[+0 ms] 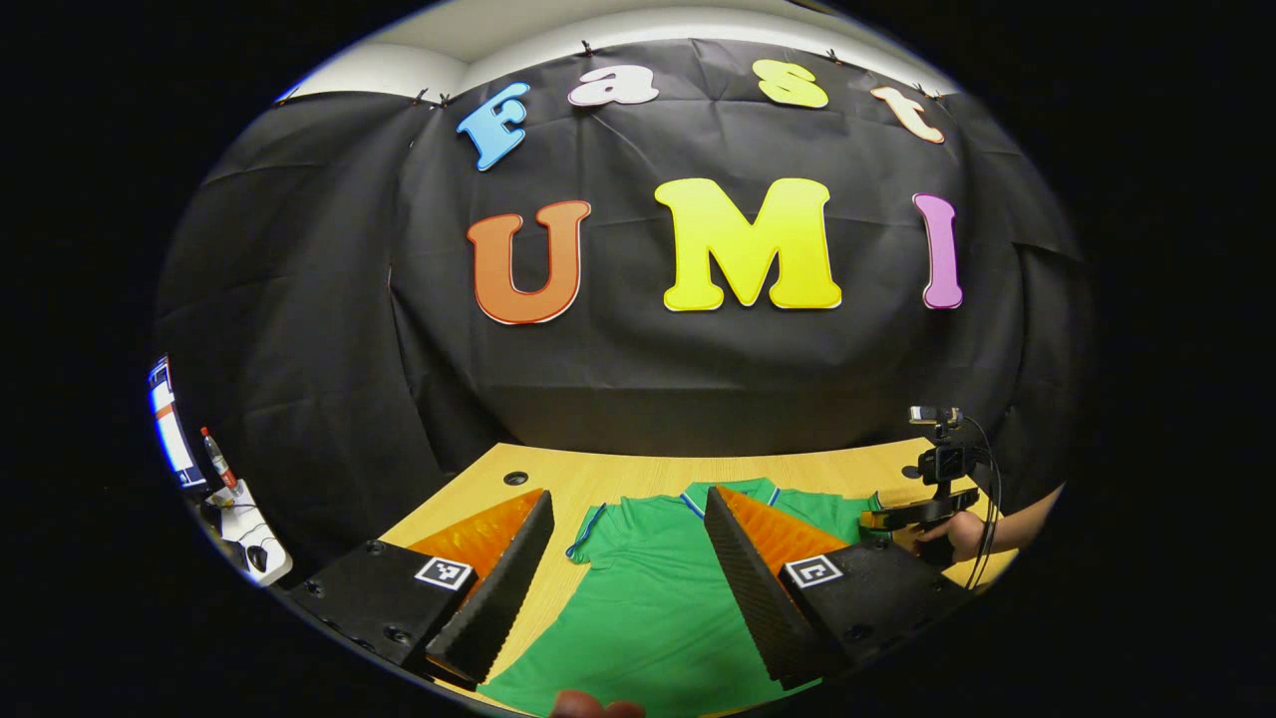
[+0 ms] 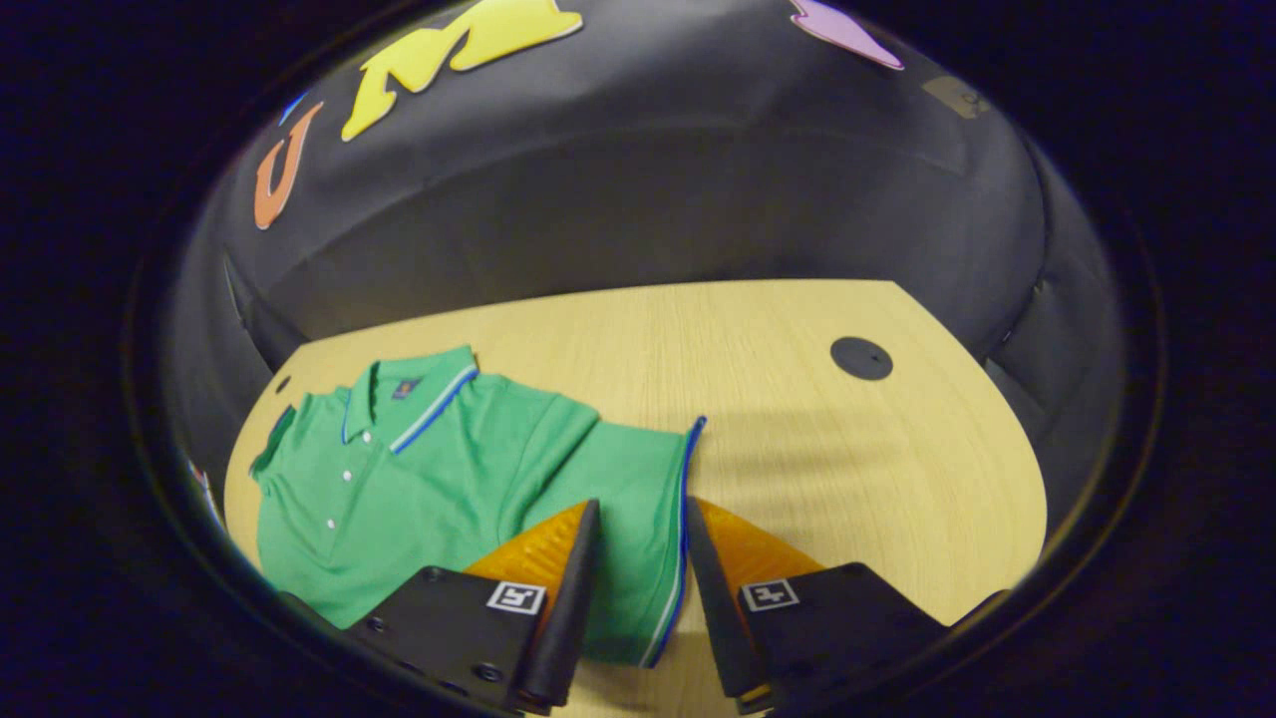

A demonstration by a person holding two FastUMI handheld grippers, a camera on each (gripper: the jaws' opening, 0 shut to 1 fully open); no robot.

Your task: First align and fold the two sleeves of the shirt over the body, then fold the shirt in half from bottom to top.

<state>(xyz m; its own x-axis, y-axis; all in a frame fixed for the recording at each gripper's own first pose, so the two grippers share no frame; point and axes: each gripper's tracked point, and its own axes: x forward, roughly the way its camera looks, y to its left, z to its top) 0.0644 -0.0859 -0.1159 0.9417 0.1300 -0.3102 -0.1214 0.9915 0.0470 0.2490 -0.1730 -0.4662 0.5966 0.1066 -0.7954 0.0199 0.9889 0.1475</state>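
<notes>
A green polo shirt (image 2: 419,479) was laid flat, front up, on the wooden tabletop (image 2: 797,449), with neither sleeve yet folded over the body, so the first step (the sleeve folds) was judged to be only at its approach. In the right gripper view, the right gripper (image 2: 638,538) was seen with its fingers (image 2: 573,588) spread apart, and the blue-trimmed hem of one short sleeve (image 2: 638,499) lay in the gap between them; whether the fingers touched the cloth could not be told. In the left gripper view, the left gripper (image 1: 630,524) was likewise held with its fingers well apart, the shirt's body and other sleeve (image 1: 598,534) lying ahead of and between them, the shirt apparently some way below. The next move was judged to call for the sleeve edge to be pinched by the right fingers, lifted slightly and carried over the chest. The collar and button placket (image 2: 344,464) were shown plainly by the right gripper view; the other gripper (image 1: 922,514), held in a hand (image 1: 962,534) beyond the right finger, and a side table with clutter (image 1: 239,524) far to the left, were shown by the left gripper view.
</notes>
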